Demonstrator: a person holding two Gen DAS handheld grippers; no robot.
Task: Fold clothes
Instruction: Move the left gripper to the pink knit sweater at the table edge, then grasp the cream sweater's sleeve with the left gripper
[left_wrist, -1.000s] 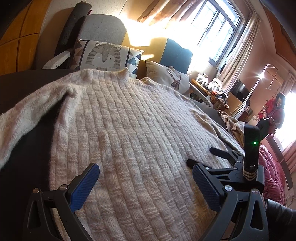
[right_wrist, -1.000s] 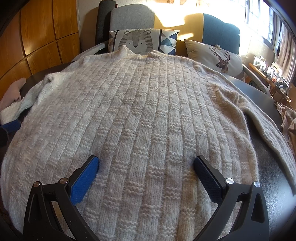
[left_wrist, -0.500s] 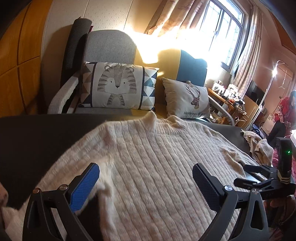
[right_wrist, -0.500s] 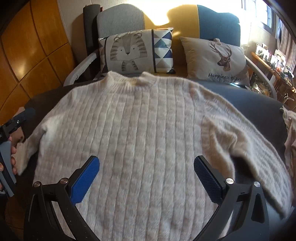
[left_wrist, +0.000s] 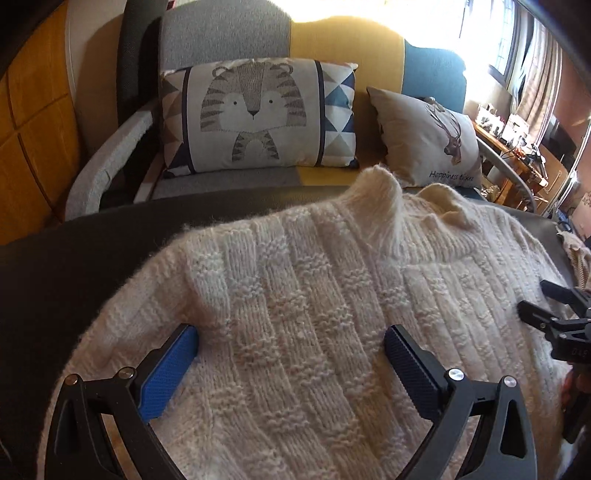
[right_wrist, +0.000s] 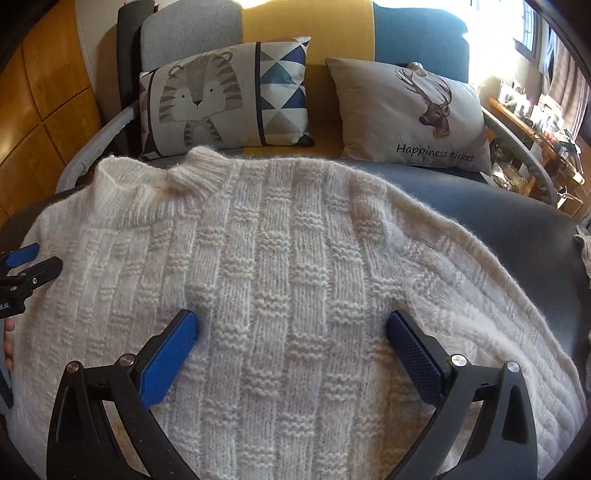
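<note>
A cream knitted sweater (left_wrist: 314, 314) lies flat on a dark table (left_wrist: 74, 258), collar (left_wrist: 380, 192) pointing away towards the sofa. My left gripper (left_wrist: 291, 341) is open over the sweater's left shoulder, fingertips resting on the knit. My right gripper (right_wrist: 291, 328) is open over the right shoulder of the sweater (right_wrist: 280, 258), fingertips on the knit. The right gripper also shows at the right edge of the left wrist view (left_wrist: 546, 306); the left gripper shows at the left edge of the right wrist view (right_wrist: 26, 266).
A sofa (right_wrist: 306, 22) stands behind the table with a tiger cushion (left_wrist: 255, 114) and a deer cushion (right_wrist: 413, 114). Wooden wall panels (right_wrist: 44, 92) are at the left. A side table with small items (right_wrist: 535, 122) and another cloth (left_wrist: 576, 254) are at the right.
Both grippers have moved forward from the sweater's lower body up to its shoulders, lower and closer to the knit. The sweater lies as before. Both stay open.
</note>
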